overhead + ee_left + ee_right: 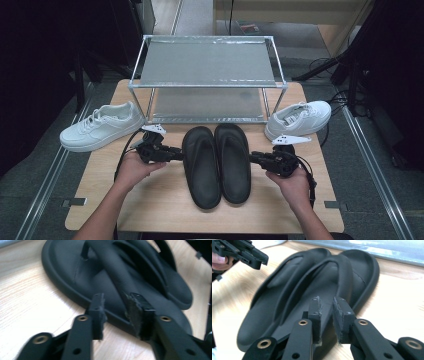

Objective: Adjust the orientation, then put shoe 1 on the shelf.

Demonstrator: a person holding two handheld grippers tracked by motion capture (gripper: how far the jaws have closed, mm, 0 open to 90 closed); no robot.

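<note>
Two black sandals side by side at the table's [150, 200] centre, toes toward the rack [207, 62]. Left sandal [201, 165] just off the left gripper's [181, 153] tips; right sandal [233, 160] just off the right gripper's [251, 157] tips. The sandals touch or nearly touch along their inner edges.

Left gripper: held in the left hand [131, 169], pointing inward at the left sandal's outer edge. In the left gripper view [119, 315] the jaws stand a narrow gap apart, nothing between them; the tips sit at the sandal's rim [75, 293], with the strap [117, 272] running straight ahead of the gap. Contact with the rim: cannot tell.

Right gripper: held in the right hand [294, 186], pointing inward at the right sandal's outer edge. In the right gripper view [327, 317] the jaws are a narrow gap apart, empty, over the near edge of the right sandal [362, 272]; its strap [342, 275] lies ahead. Beyond it the left sandal [259, 315], and the left gripper [249, 255] at upper left.

White sneaker [102, 126] beyond and outside the left gripper, at the table's edge. Second white sneaker [299, 119] just beyond the right gripper, beside the rack's leg. Rack is metal, two shelves, both bare, well beyond both grippers.
</note>
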